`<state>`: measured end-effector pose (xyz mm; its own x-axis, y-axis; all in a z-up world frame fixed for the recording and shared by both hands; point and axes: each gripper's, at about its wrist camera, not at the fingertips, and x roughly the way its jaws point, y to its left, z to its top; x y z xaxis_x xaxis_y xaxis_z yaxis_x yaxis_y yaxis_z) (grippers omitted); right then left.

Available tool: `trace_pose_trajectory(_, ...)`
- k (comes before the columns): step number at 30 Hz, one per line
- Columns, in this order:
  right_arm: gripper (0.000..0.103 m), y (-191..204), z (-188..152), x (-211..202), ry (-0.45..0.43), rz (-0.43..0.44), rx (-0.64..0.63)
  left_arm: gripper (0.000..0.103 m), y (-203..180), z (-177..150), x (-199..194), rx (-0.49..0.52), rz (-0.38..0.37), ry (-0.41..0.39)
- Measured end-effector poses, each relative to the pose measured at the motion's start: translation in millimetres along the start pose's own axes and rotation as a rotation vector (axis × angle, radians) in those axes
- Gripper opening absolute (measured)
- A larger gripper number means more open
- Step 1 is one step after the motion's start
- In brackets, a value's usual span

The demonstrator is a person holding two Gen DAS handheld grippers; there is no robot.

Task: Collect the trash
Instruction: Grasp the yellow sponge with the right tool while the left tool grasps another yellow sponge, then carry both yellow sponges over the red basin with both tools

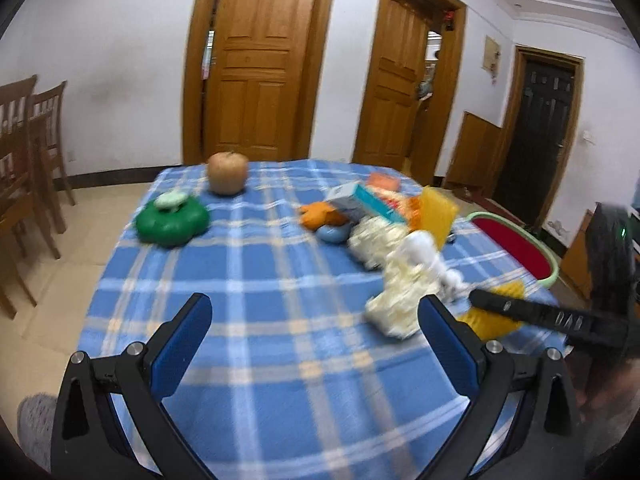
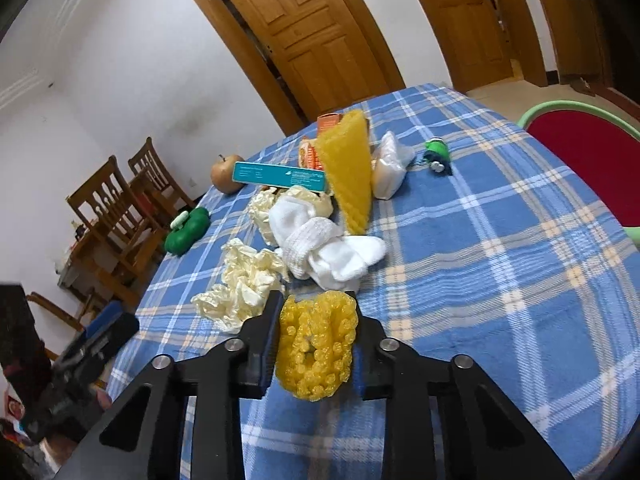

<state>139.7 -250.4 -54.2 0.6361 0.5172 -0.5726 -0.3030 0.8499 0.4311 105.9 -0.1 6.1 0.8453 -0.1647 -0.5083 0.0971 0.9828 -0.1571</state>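
While my right gripper (image 2: pixel 316 344) pinches the yellow foam net (image 2: pixel 316 348) just above the tablecloth (image 2: pixel 500 280), my left gripper (image 1: pixel 316 340) gapes empty; next I'd carry it to the red basin (image 2: pixel 592 160).

A table (image 1: pixel 280 360) under a blue plaid cloth carries an apple (image 1: pixel 227 172) near its far edge and a green clover-shaped container (image 1: pixel 173 222) just beside it. Wooden chairs (image 1: pixel 36 152) stand by the white wall, and wooden doors (image 1: pixel 256 60) lie behind.
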Motion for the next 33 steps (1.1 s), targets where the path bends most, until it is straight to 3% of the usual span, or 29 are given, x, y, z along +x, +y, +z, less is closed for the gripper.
trace_pose_trajectory(5, 0.025, -8.0, -0.2, -14.8, -0.038, -0.059, -0.013, 0.101, -34.7, 33.8, 26.6, 0.087, -0.047, 0.035)
trace_pose_trajectory(7, 0.025, -10.7, -0.4, -24.1, -0.077, -0.124, -0.039, 0.101, -46.9, 45.8, 39.9, 0.096, -0.089, 0.055)
trace_pose_trajectory(13, 0.025, -18.3, 1.6, -44.5, -0.135, -0.205, -0.088, 0.101, -77.8, 69.4, 80.9, 0.093, -0.192, 0.107)
trace_pose_trajectory(21, 0.025, -39.9, -1.0, -44.0, -0.114, -0.227, -0.036, 0.098, -109.5, 79.0, 137.8, 0.111, -0.202, 0.194)
trace_pose_trajectory(23, 0.025, -44.2, -1.6, -43.3, -0.111, -0.224, -0.024, 0.090, -110.0, 79.1, 146.9, 0.103, -0.209, 0.214)
trace_pose_trajectory(25, 0.025, -46.2, -2.2, -43.7, -0.106, -0.216, -0.020, 0.070, -108.4, 79.3, 156.0, 0.082, -0.213, 0.244)
trace_pose_trajectory(29, 0.025, -44.0, -2.9, -43.0, -0.111, -0.227, -0.038, 0.043, -105.7, 75.0, 173.0, 0.045, -0.213, 0.303)
trace_pose_trajectory(31, 0.026, -44.9, -2.8, -41.6, -0.115, -0.237, -0.035, 0.020, -105.6, 72.4, 176.0, 0.039, -0.197, 0.313)
trace_pose_trajectory(33, 0.026, -46.0, -3.2, -41.7, -0.114, -0.236, -0.032, 0.011, -103.0, 70.6, 172.1, 0.029, -0.193, 0.303)
